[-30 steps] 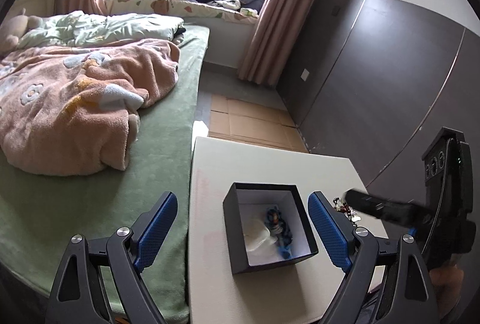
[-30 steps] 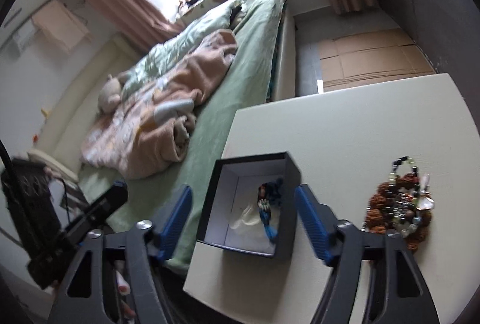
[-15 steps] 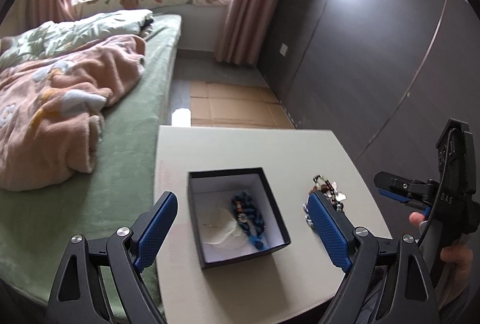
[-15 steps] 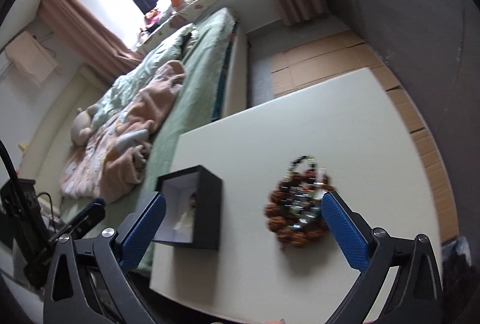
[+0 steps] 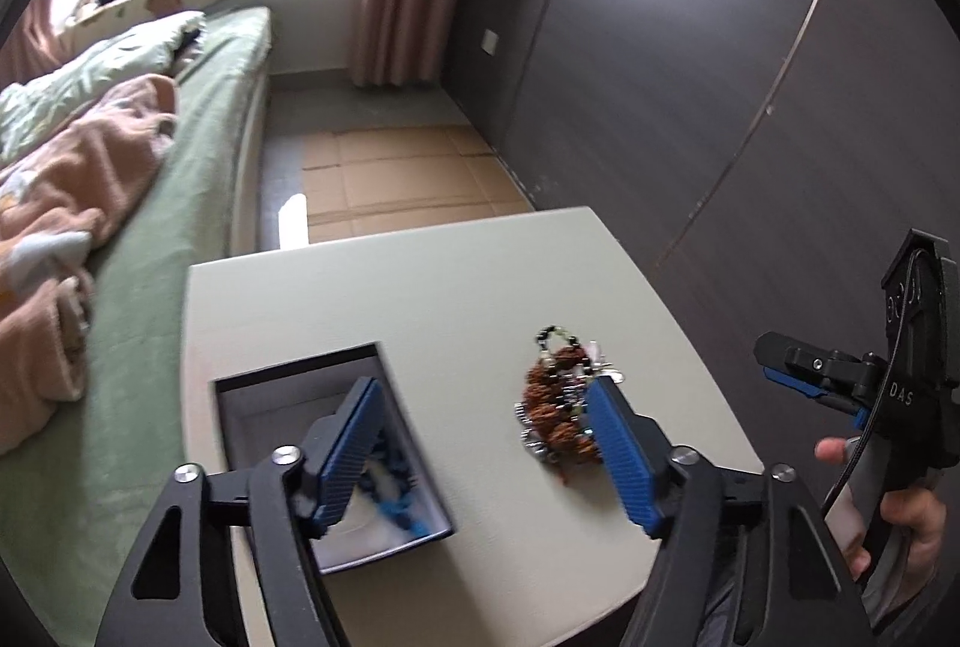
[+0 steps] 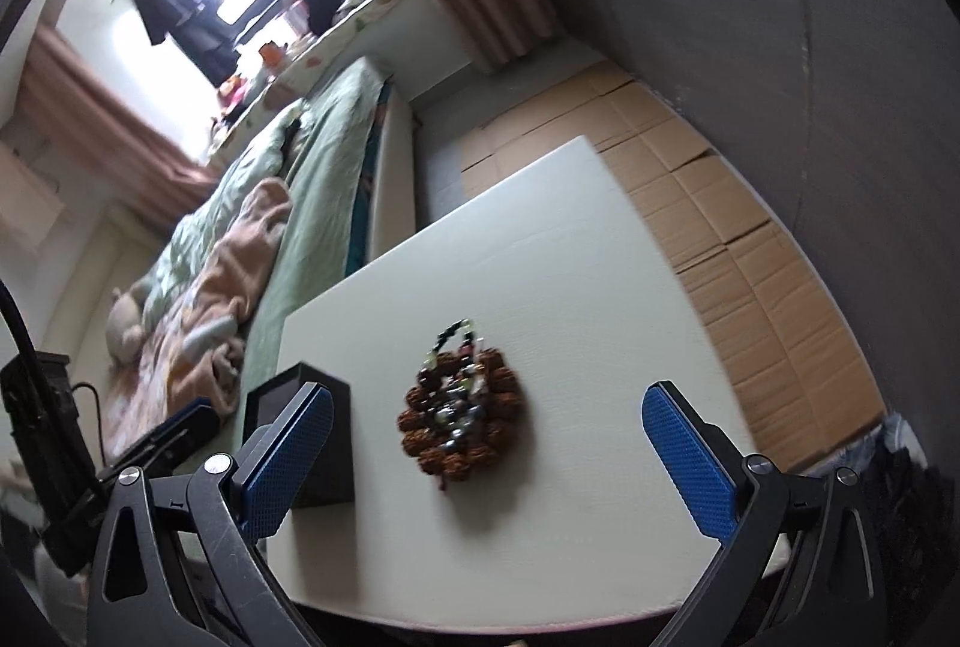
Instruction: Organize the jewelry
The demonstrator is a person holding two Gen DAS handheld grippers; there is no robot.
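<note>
A tangled pile of brown bead bracelets (image 5: pixel 555 410) lies on the white table (image 5: pixel 420 299). To its left stands an open black box (image 5: pixel 252 389) with a white lining and blue beads (image 5: pixel 396 506) inside. My left gripper (image 5: pixel 486 452) hovers over the gap between box and pile. Its jaws are closing with nothing between them, and its right finger overlaps the pile's edge. In the right wrist view the pile (image 6: pixel 462 419) sits centred ahead of my right gripper (image 6: pixel 489 461), which is wide open and empty. The box (image 6: pixel 315 443) is partly hidden behind its left finger.
A bed (image 5: pixel 150 251) with a green sheet and a pink blanket runs along the table's left side. Flattened cardboard (image 6: pixel 708 203) covers the floor beyond the table. Dark wardrobe panels (image 5: pixel 690 77) stand to the right. A hand (image 5: pixel 900 521) holds the right gripper (image 5: pixel 810 377).
Both views have swung from the box towards the bead pile, now centred ahead of the right gripper. The left jaws have narrowed, and the right jaws have spread wider.
</note>
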